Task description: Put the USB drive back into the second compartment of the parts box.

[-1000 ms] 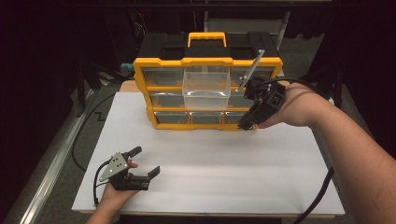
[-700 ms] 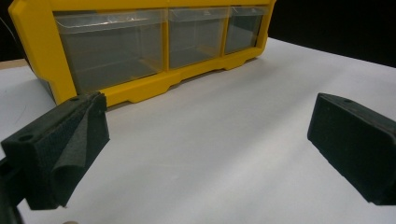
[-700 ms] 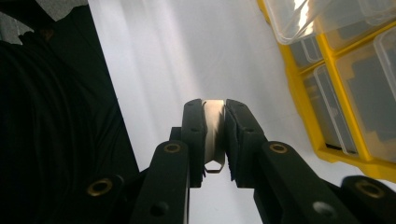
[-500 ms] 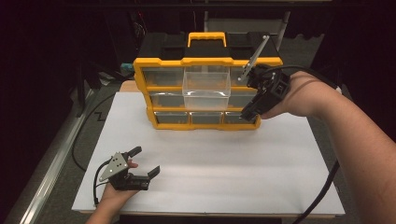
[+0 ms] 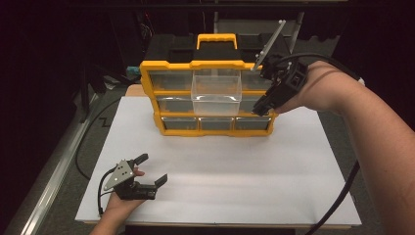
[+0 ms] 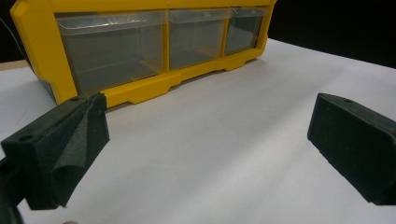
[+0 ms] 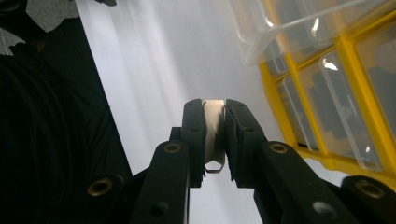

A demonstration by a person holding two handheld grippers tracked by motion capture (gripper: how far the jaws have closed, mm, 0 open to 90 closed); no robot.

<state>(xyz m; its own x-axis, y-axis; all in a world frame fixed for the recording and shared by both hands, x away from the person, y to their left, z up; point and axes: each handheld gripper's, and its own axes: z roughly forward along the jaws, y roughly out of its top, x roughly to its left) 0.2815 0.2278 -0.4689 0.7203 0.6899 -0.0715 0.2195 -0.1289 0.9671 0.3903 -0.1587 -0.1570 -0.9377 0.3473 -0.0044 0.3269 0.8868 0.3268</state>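
High view shows the right gripper (image 5: 261,108) raised beside the right end of the yellow organizer (image 5: 208,98), near the clear drawer (image 5: 217,92) that sticks out of its middle row, while the left gripper (image 5: 149,169) rests low on the white board (image 5: 220,171) with its jaws spread wide and nothing between them. Right gripper view shows its own jaws pressed together on a small pale piece (image 7: 214,133), thin and flat between the pads, with a bent metallic-looking tip poking out below. Judging by its size, the piece is very light and probably stiff; it looks smooth enough to slip or twist, so a pinch across its flat faces, as now, seems the sound hold. The drawer is thin clear plastic, light and slightly flexible, best taken by its front lip. What the piece actually is stays unclear, since the pads cover most of it. The drawer's contents are hard to read through the glare, and the organizer's rear is lost in the dark.
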